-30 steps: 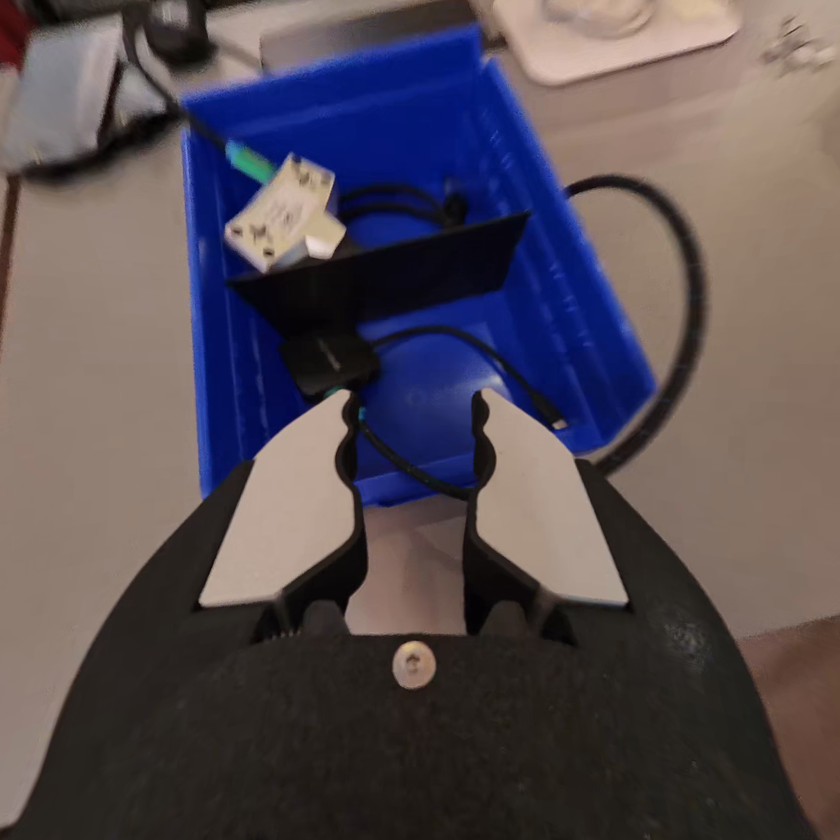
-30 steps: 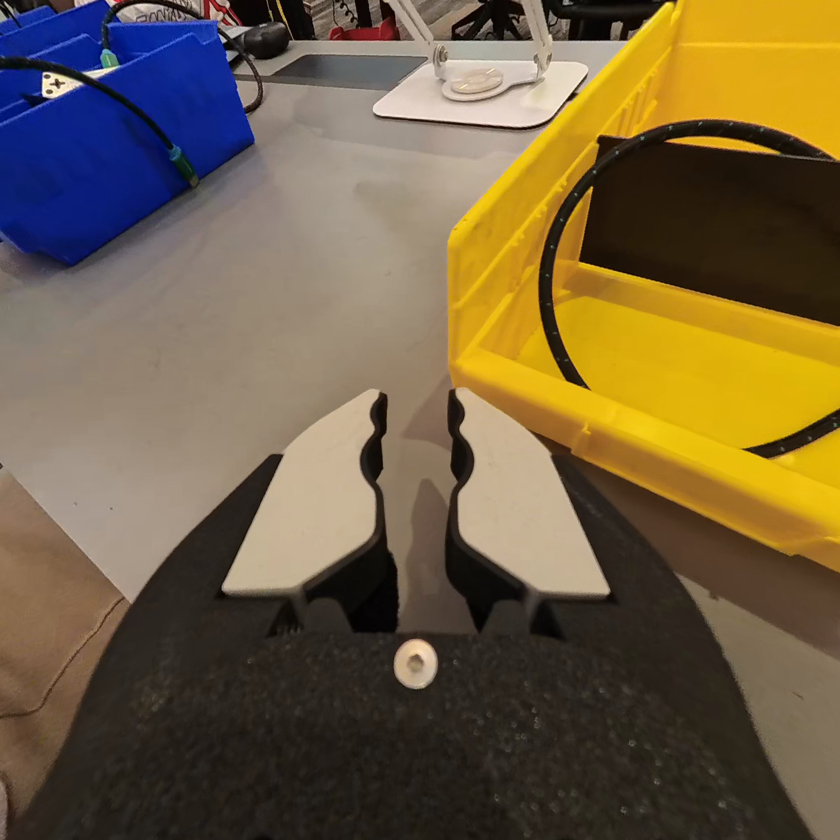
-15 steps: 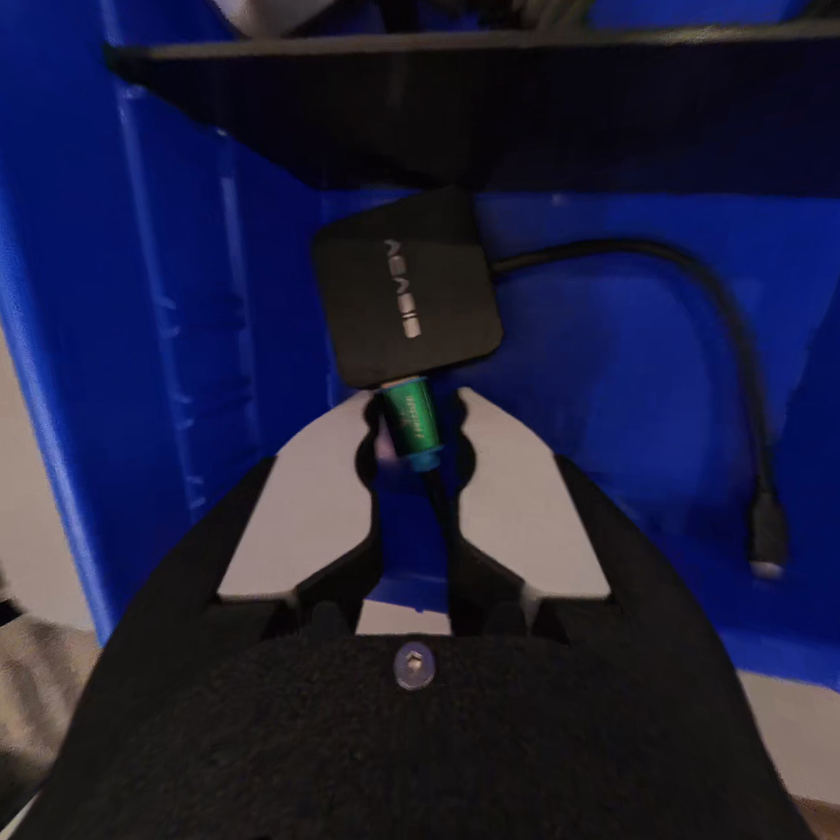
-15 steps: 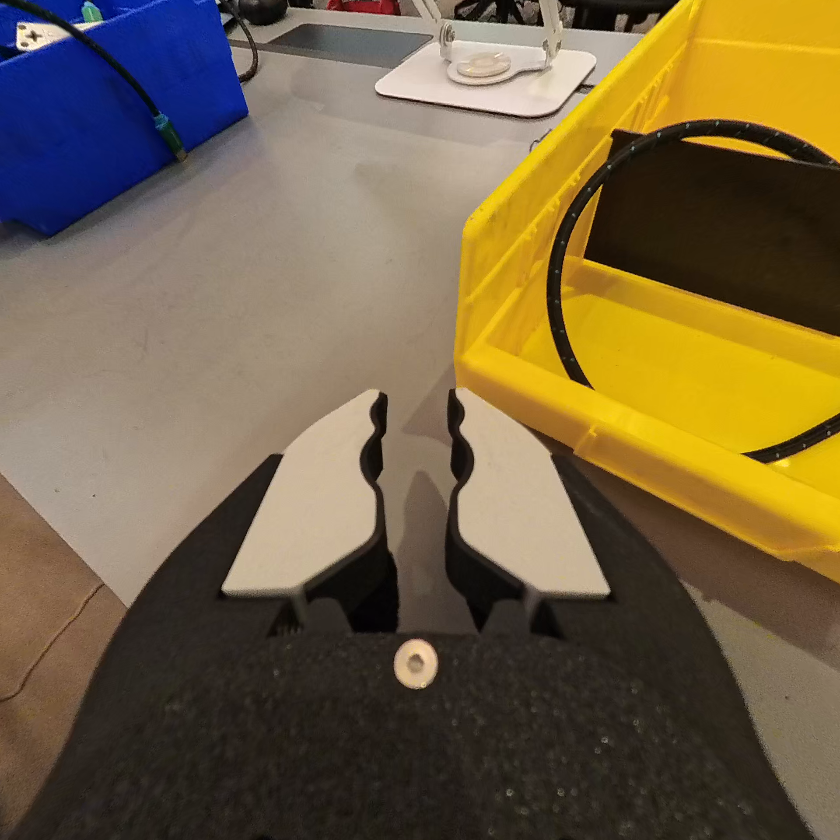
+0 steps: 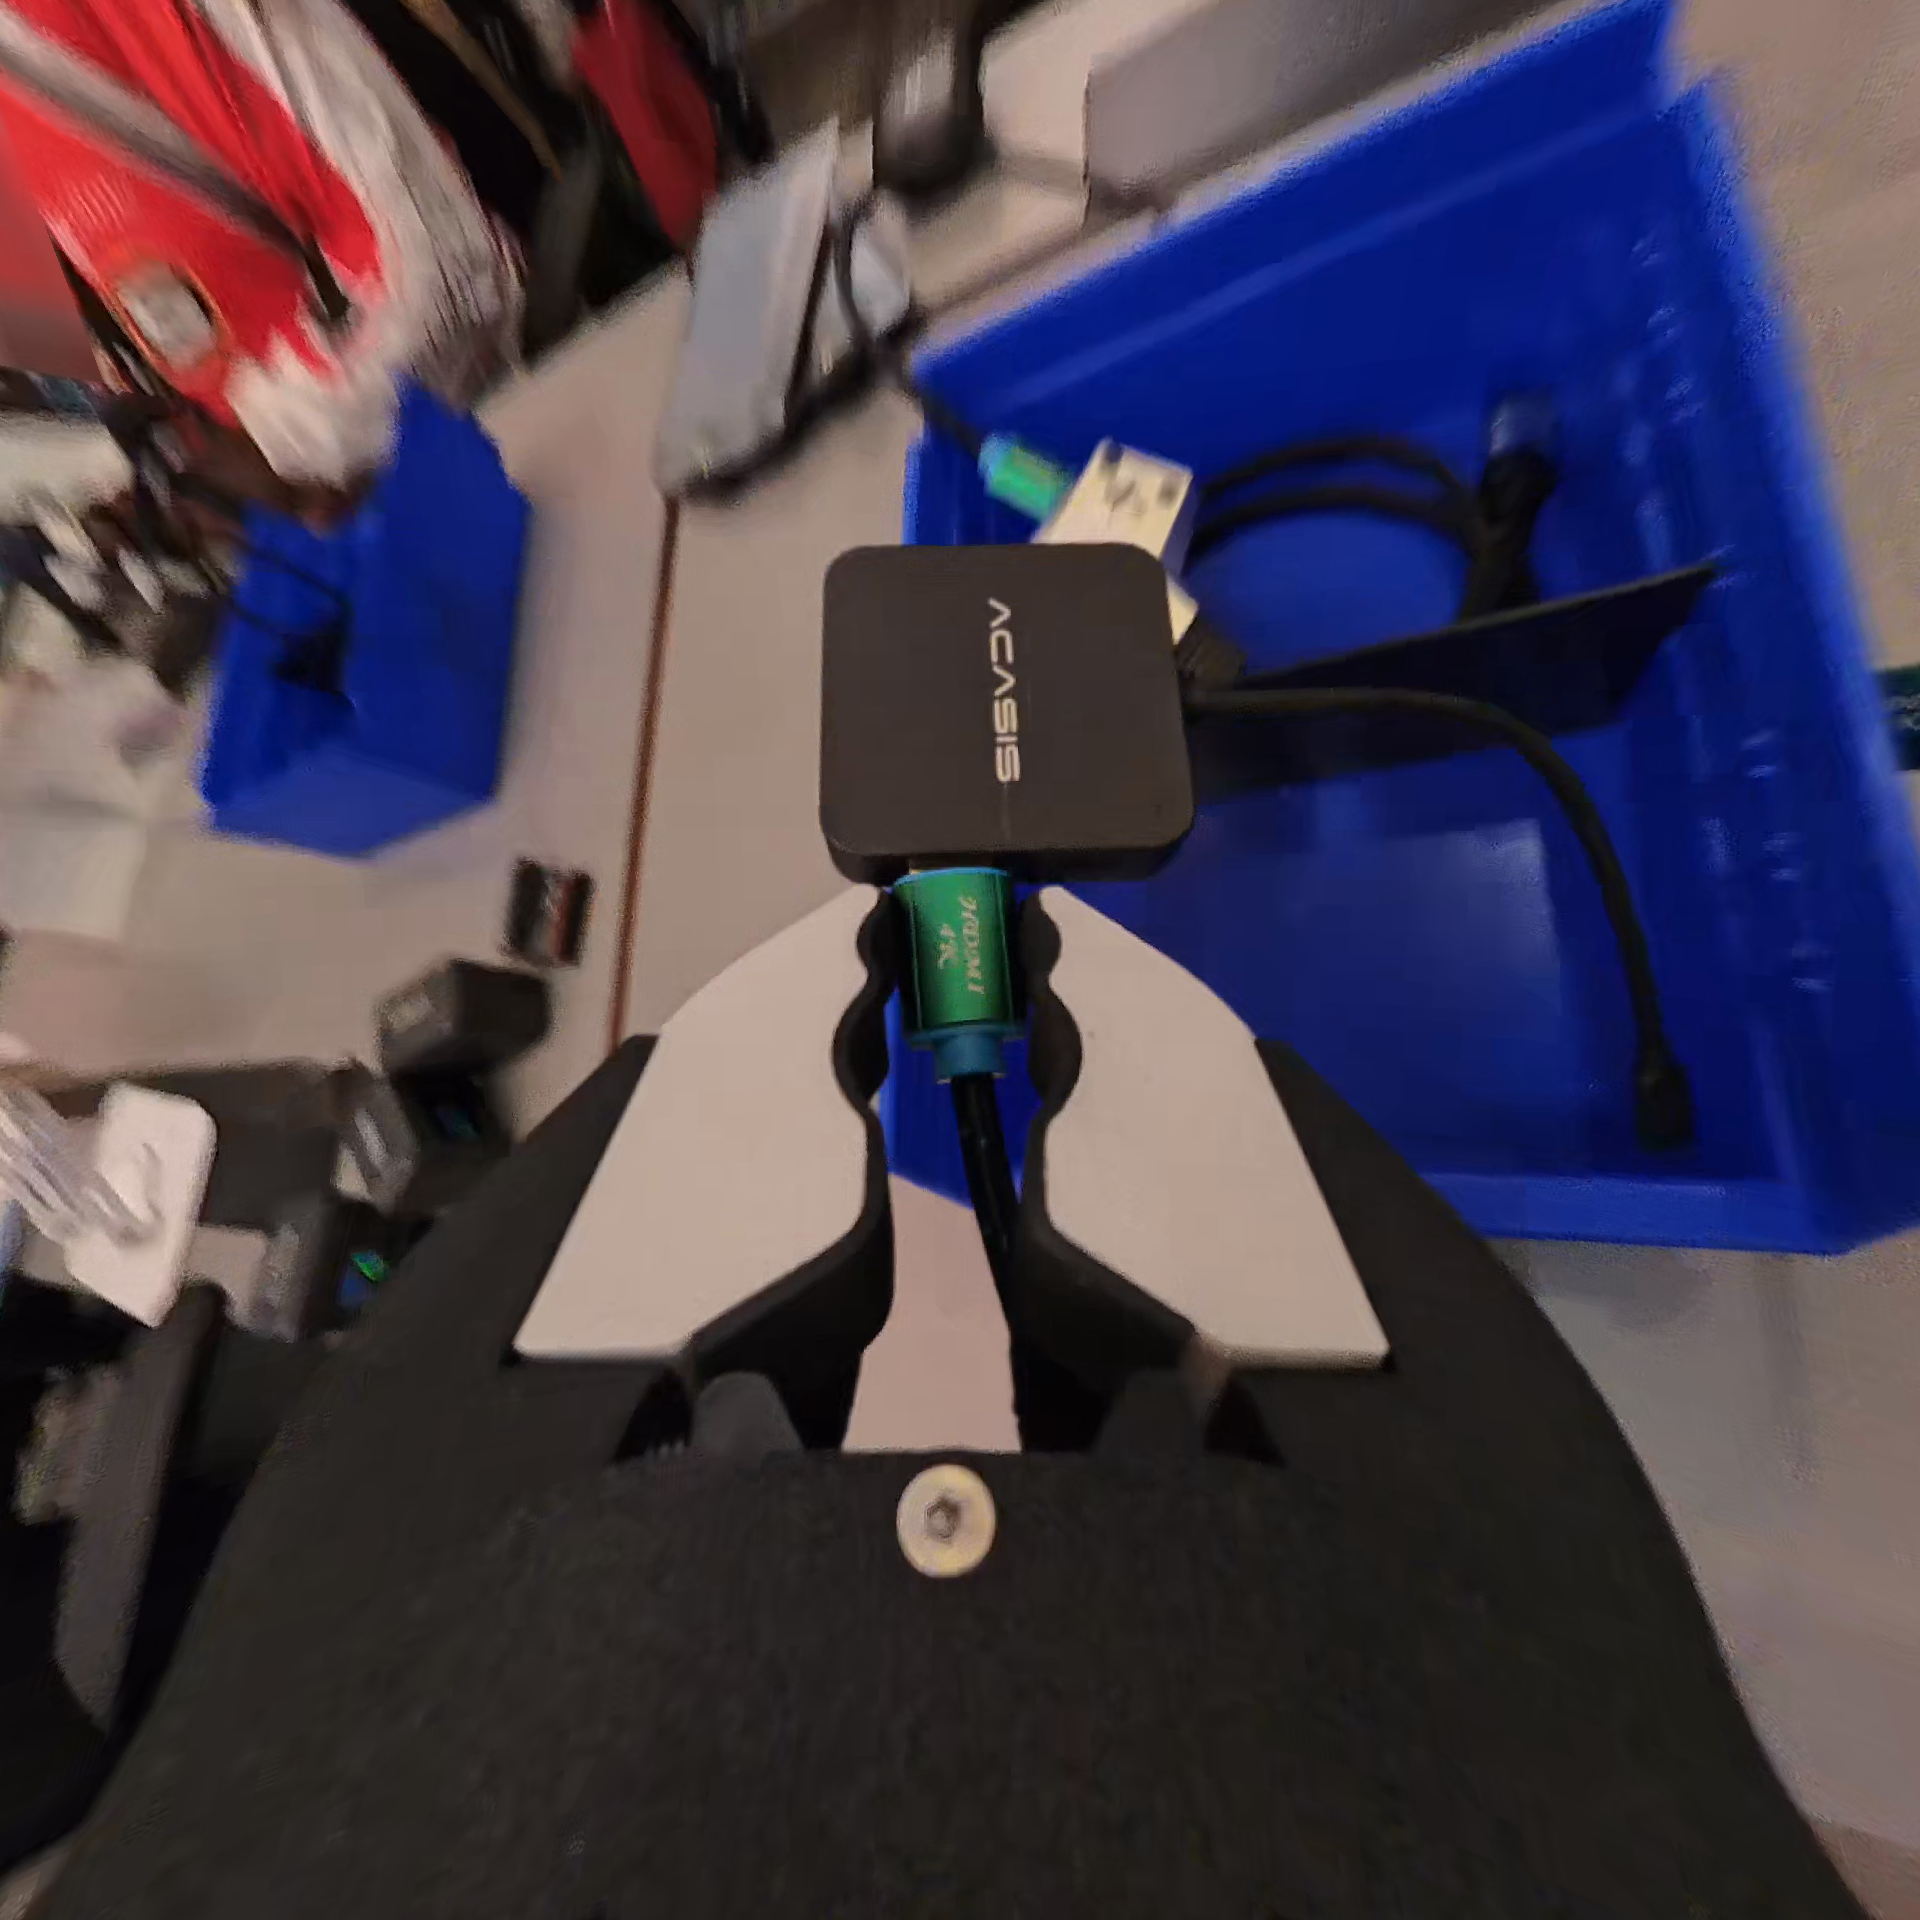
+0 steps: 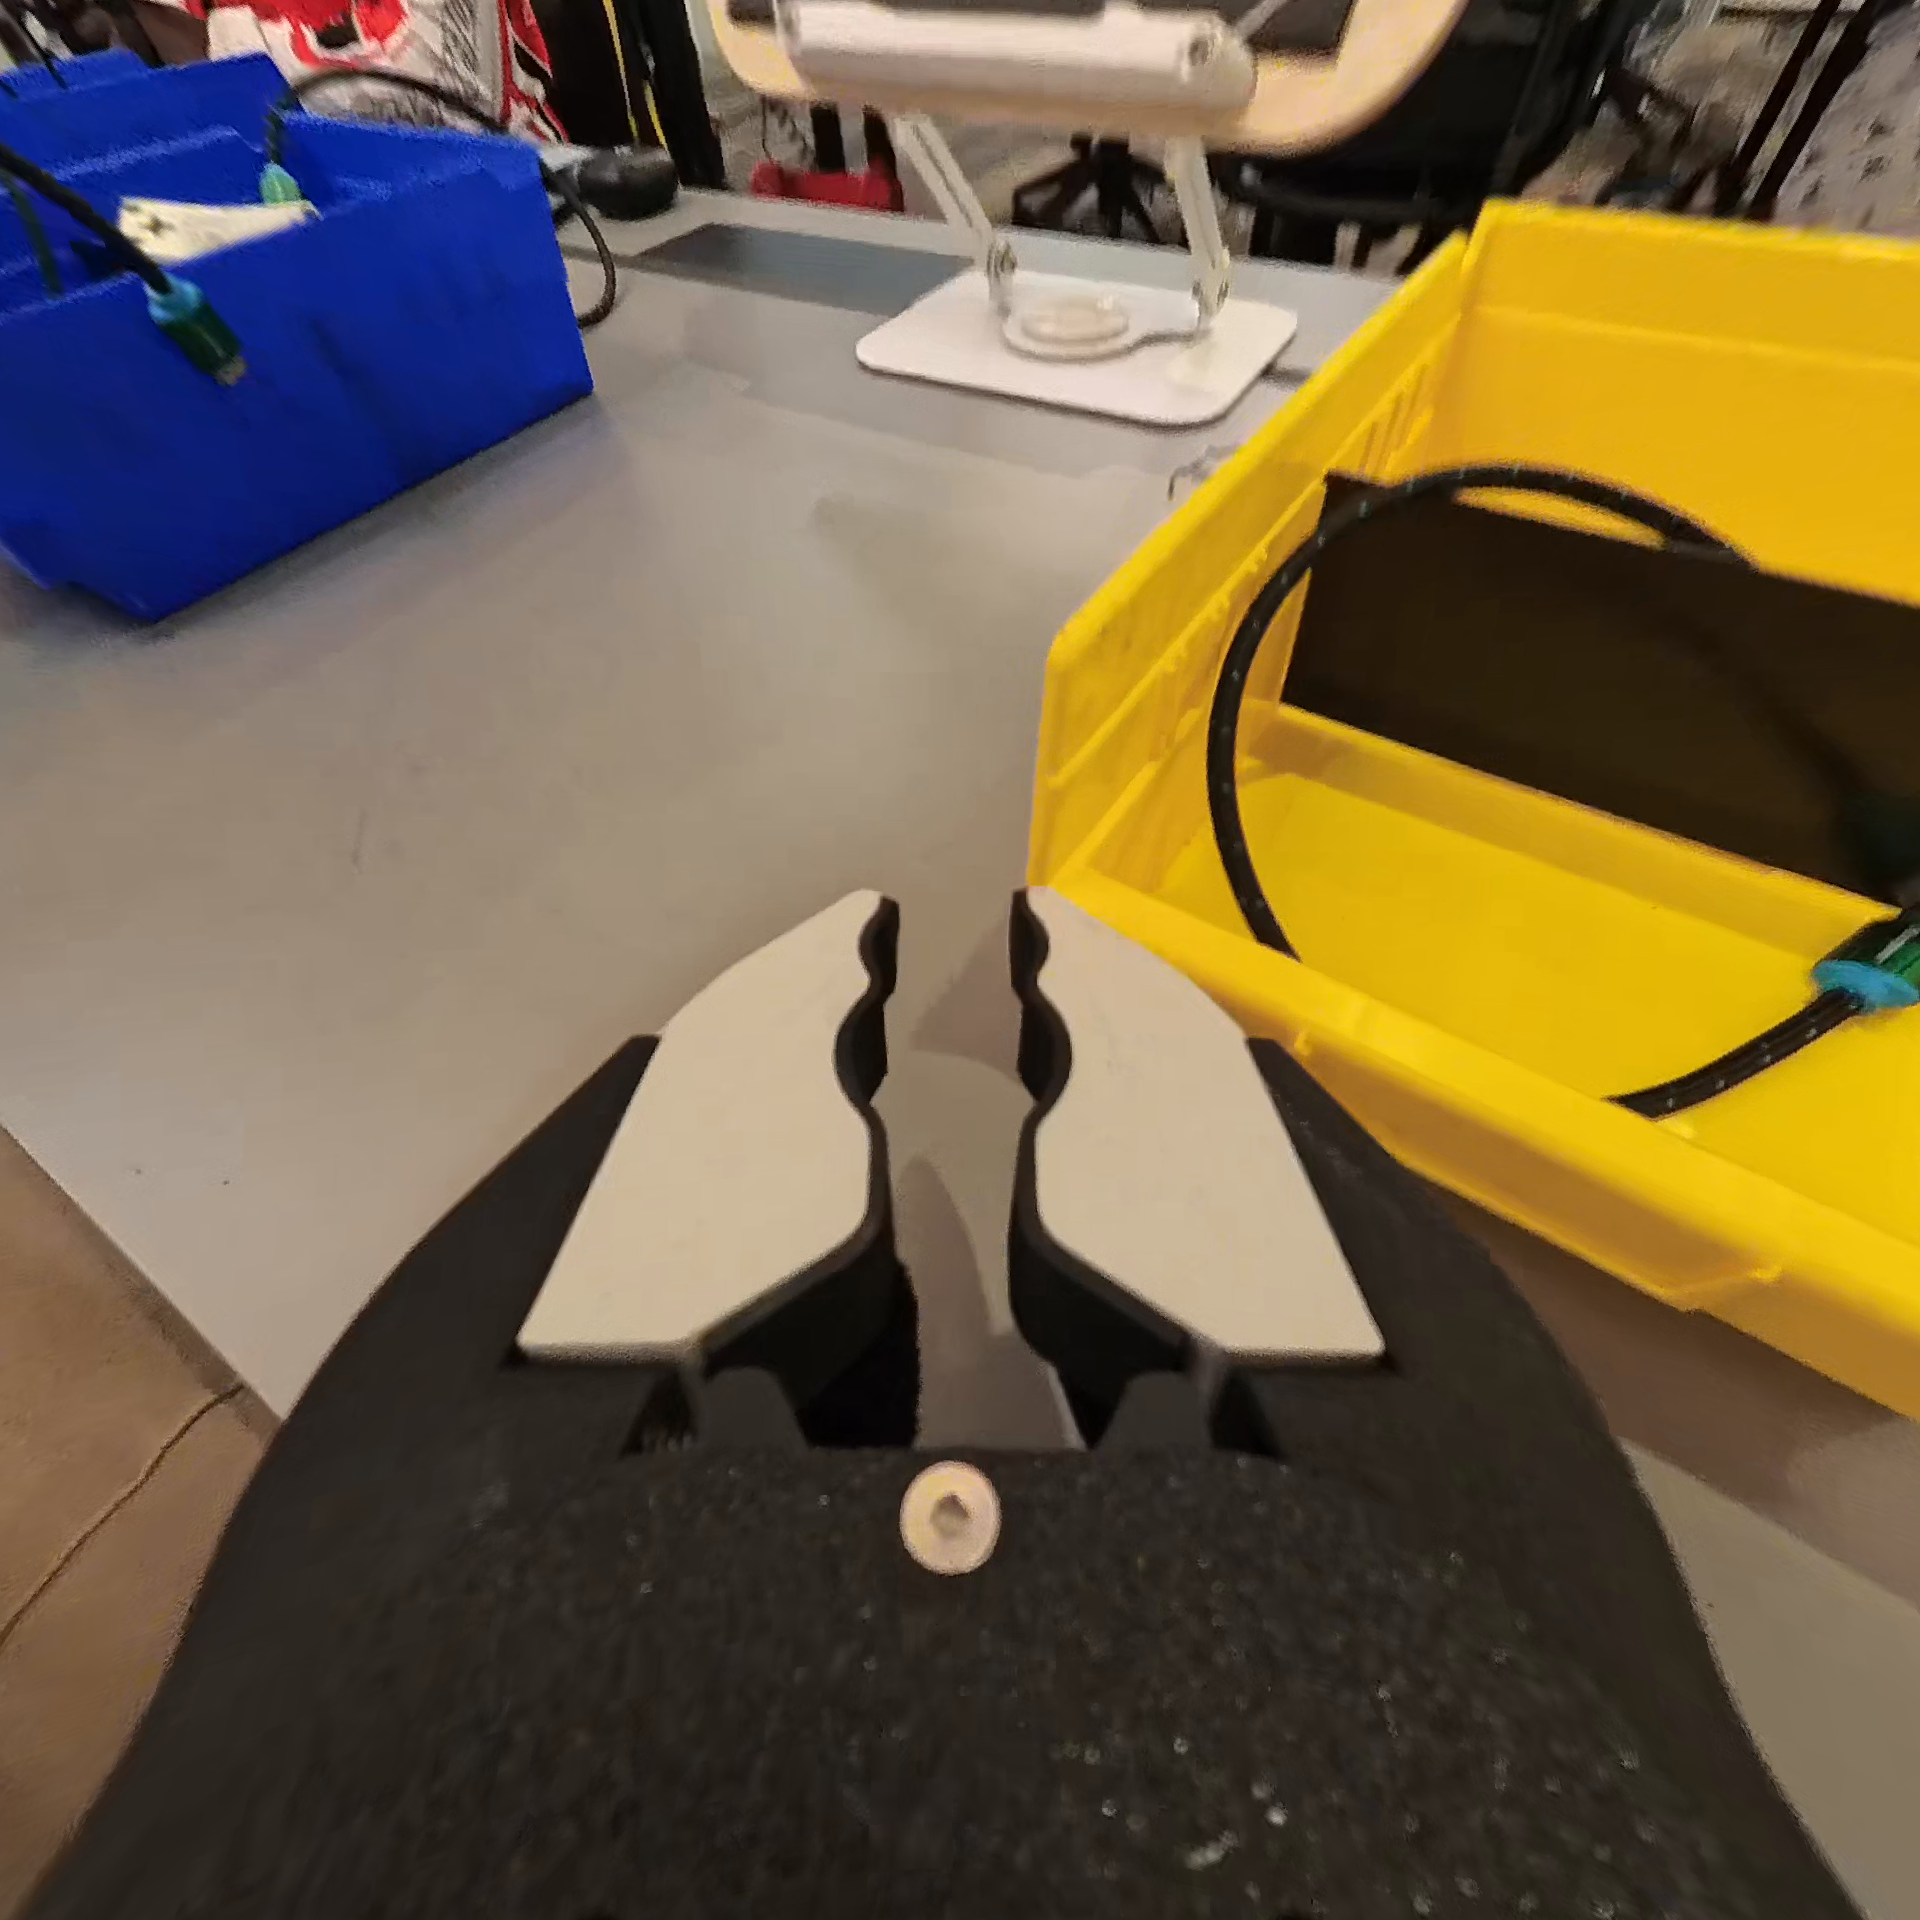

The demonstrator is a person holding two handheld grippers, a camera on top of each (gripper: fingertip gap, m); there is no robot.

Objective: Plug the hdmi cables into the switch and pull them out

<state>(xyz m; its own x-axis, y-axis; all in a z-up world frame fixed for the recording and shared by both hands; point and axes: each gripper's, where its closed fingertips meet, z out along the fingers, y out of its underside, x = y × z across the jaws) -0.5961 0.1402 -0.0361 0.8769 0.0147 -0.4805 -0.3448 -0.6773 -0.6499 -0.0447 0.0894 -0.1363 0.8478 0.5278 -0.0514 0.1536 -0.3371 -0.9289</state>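
Observation:
In the left wrist view my left gripper (image 5: 956,920) is shut on a green HDMI plug (image 5: 954,966). The plug sits in a black square switch (image 5: 1003,717), which hangs off it above the left side of a blue bin (image 5: 1455,1216). The switch's own thin black lead (image 5: 1600,862) trails down into the bin. My right gripper (image 6: 951,925) is slightly open and empty, low over the grey table (image 6: 520,810), left of a yellow bin (image 6: 1382,1049). That bin holds a looped black cable (image 6: 1236,727) with a green plug (image 6: 1875,971).
A black divider (image 5: 1507,665) splits the blue bin; behind it lie a silver box (image 5: 1122,499) with a green plug (image 5: 1023,478) and coiled black cable. The right wrist view shows the blue bin (image 6: 343,447) far left with a dangling green plug (image 6: 197,332), and a white stand (image 6: 1081,343). Across from one pair of fingers to the other is roughly 55 cm.
My left gripper went into the blue bin, shut on the green plug and lifted it with the switch attached. My right gripper stayed empty and its view tilted up a little.

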